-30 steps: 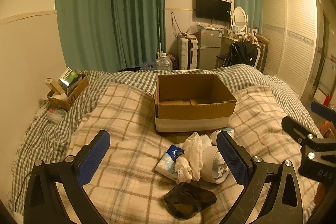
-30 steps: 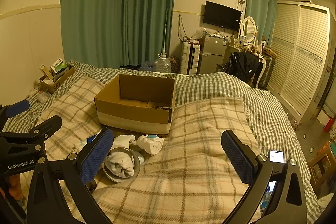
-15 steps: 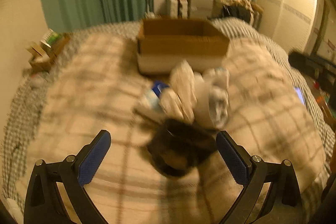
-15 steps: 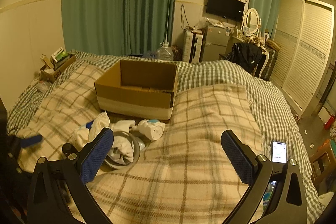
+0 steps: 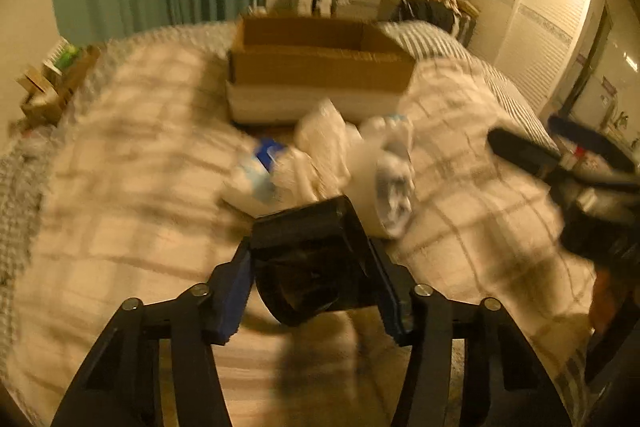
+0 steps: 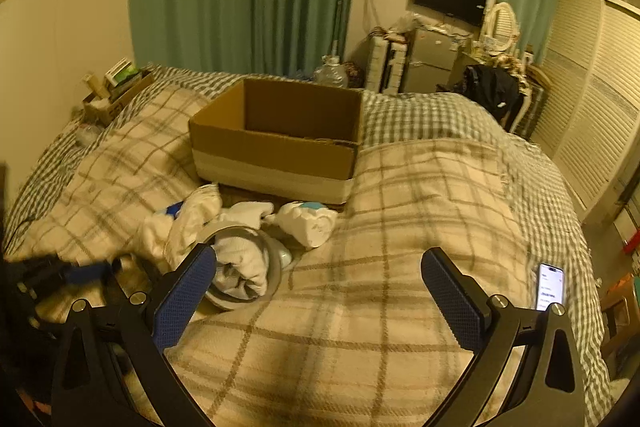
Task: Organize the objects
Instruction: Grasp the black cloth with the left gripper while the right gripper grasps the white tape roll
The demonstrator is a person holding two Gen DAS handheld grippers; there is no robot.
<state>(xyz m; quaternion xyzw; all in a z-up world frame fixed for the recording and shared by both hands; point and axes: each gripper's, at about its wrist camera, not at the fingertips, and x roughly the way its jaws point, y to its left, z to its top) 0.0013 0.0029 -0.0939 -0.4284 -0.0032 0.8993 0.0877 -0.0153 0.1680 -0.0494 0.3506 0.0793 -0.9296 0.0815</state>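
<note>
A black pouch-like object point(image 5: 312, 259) sits between the blue pads of my left gripper point(image 5: 314, 291). The jaws are closing and both pads touch its sides. Beyond it lies a pile: white cloths point(image 5: 320, 147), a blue-and-white tissue pack point(image 5: 256, 171) and a white ring stuffed with cloth point(image 5: 384, 187). An open cardboard box point(image 5: 320, 67) stands behind the pile on the plaid blanket. My right gripper point(image 6: 320, 287) hovers open over bare blanket, its left pad beside the ring point(image 6: 240, 267). A rolled white sock point(image 6: 308, 223) lies in front of the box point(image 6: 276, 147).
A phone point(image 6: 550, 285) lies lit near the bed's right edge. A small carton of odds and ends point(image 6: 116, 87) sits at the bed's far left by the wall. Green curtains, a dresser and white wardrobe doors stand beyond the bed.
My left gripper dropped onto the black object and its jaws came in from wide open to touch it. The right gripper sank a little toward the blanket, still open.
</note>
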